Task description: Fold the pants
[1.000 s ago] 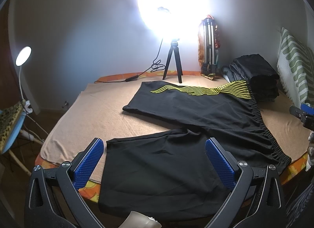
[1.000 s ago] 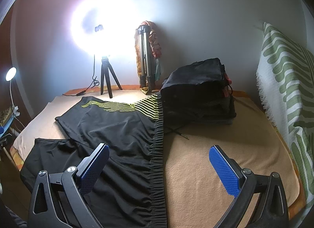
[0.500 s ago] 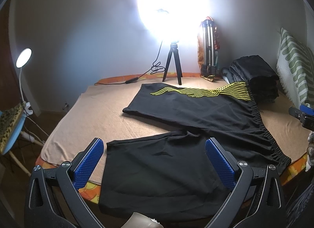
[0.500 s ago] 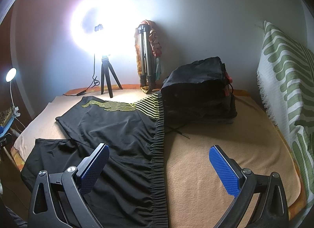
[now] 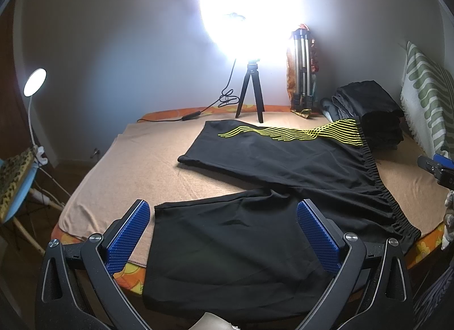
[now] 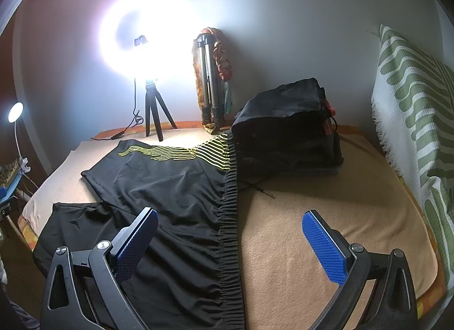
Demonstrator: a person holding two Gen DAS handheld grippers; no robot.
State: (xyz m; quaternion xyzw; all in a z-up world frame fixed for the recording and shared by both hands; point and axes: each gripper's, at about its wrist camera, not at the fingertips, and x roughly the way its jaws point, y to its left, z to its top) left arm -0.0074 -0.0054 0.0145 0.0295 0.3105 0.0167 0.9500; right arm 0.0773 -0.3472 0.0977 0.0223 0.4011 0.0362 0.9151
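Black pants (image 5: 283, 165) with yellow wavy stripes lie spread flat on a tan blanket, legs apart, waistband to the right. The near leg (image 5: 227, 250) hangs over the bed's front edge. My left gripper (image 5: 224, 233) is open and empty, hovering above that near leg. My right gripper (image 6: 229, 245) is open and empty above the elastic waistband (image 6: 229, 216) of the pants (image 6: 170, 188). Part of the right gripper shows at the right edge of the left wrist view (image 5: 437, 168).
A stack of folded dark clothes (image 6: 286, 128) sits behind the waistband. A ring light on a small tripod (image 5: 249, 94) and a folded tripod (image 5: 303, 74) stand by the wall. A green-patterned cloth (image 6: 417, 120) hangs right. A desk lamp (image 5: 34, 86) and chair stand left.
Both grippers have shifted very slightly; the scene sits a little lower in both views. The pants have not moved.
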